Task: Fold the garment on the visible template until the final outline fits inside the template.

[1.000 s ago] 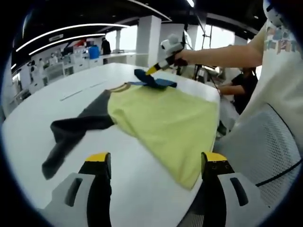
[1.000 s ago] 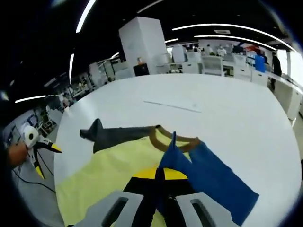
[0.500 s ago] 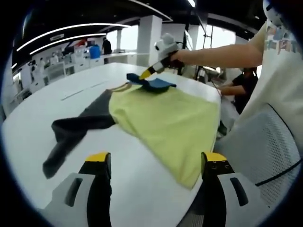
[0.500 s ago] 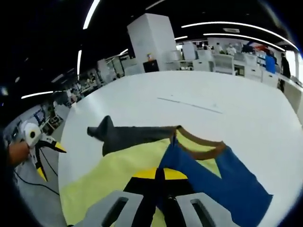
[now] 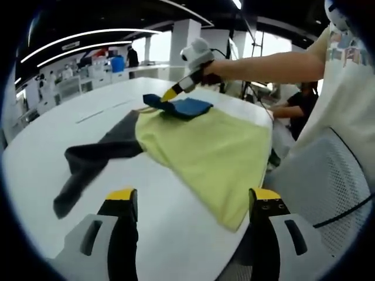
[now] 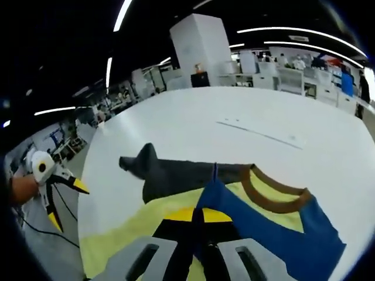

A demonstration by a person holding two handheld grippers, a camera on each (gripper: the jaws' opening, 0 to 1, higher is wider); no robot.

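A shirt lies on the white table: yellow body [image 5: 205, 146], dark grey sleeve [image 5: 94, 161] and blue sleeve [image 5: 181, 106]. In the left gripper view my left gripper [image 5: 193, 202] stands open above the table's near edge, nothing between its jaws. The right gripper [image 5: 173, 93] comes in from the right, shut on the blue sleeve, which is lifted and folded over the yellow body. In the right gripper view my right gripper [image 6: 202, 219] is shut on the blue sleeve [image 6: 258, 234], with the brown collar [image 6: 272, 196] and the grey sleeve [image 6: 176, 175] beyond. The left gripper [image 6: 55, 190] shows at the far left.
The white table [image 5: 41, 140] [image 6: 234, 123] runs far beyond the shirt. A thin line [image 6: 258, 133] is marked on it past the collar. A person's arm and torso [image 5: 340, 82] stand at the table's right edge, by a white mesh chair [image 5: 328, 175]. Desks and pillars fill the background.
The right gripper has carried the blue sleeve leftward and inward over the yellow body, toward the collar and grey sleeve. The left gripper has stayed put, open.
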